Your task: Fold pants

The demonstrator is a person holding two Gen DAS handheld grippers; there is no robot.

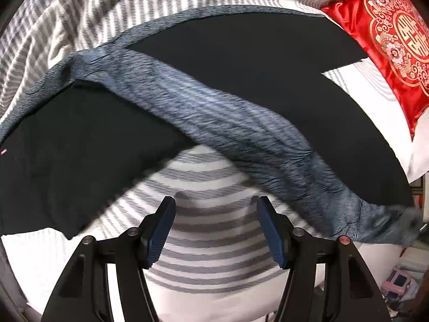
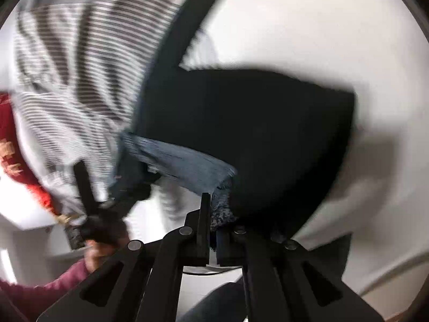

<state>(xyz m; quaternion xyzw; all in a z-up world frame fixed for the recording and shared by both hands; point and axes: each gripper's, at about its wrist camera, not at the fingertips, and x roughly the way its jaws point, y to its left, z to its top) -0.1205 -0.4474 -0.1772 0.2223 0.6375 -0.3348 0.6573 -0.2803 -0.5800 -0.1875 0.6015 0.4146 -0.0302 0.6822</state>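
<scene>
The black pants (image 1: 254, 61) lie spread on the striped bedding, with a blue-grey elastic waistband (image 1: 214, 118) running across from upper left to lower right. My left gripper (image 1: 215, 212) is open and empty, just below the waistband, over the bedding. My right gripper (image 2: 214, 209) is shut on the waistband's end (image 2: 185, 169), with black pants fabric (image 2: 268, 134) hanging over its right finger. That view is blurred. The right gripper also shows at the waistband's end in the left wrist view (image 1: 413, 222).
Grey-and-white striped bedding (image 1: 211, 230) covers the bed. A red embroidered pillow (image 1: 388, 40) lies at the upper right. My left hand and gripper (image 2: 88, 209) show at the lower left of the right wrist view. A pink toy (image 1: 396, 287) sits beyond the bed edge.
</scene>
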